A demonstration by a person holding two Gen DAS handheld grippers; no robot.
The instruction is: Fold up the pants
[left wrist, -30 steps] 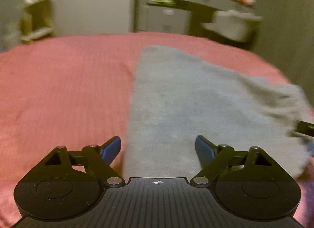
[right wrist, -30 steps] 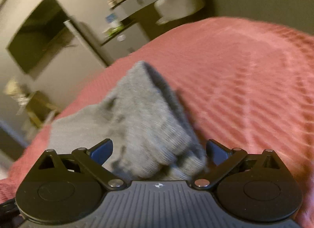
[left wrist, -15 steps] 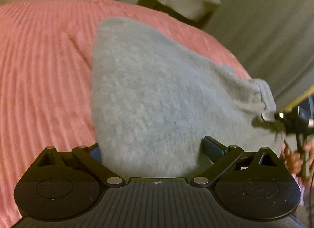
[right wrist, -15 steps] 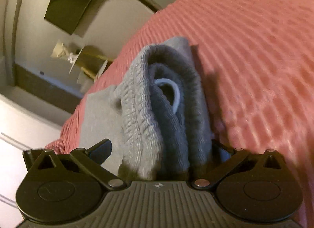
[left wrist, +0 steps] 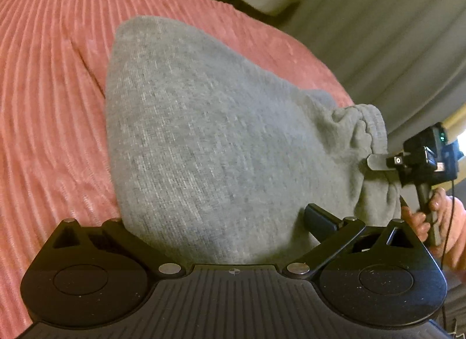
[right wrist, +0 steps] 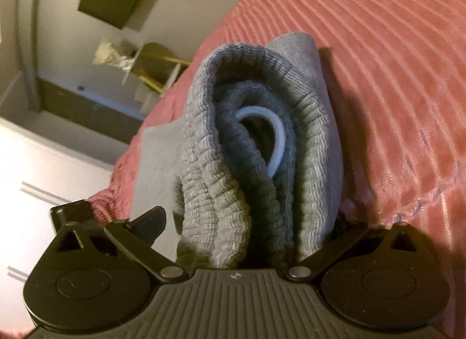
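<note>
I count one pair of grey pants (left wrist: 209,140), one white drawstring loop (right wrist: 273,138) in its waistband, one pink ribbed bedspread (left wrist: 43,105), and my two grippers, left (left wrist: 221,219) and right (right wrist: 250,222).

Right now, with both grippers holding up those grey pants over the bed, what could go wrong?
1. The right gripper pinches a thick bunch of waistband; layers might slip out unevenly.
2. The white drawstring loops loose inside and could end up trapped in the fold.
3. The left gripper grips plain fabric of the pants; uneven lifting may skew the fold on the bed.
</note>
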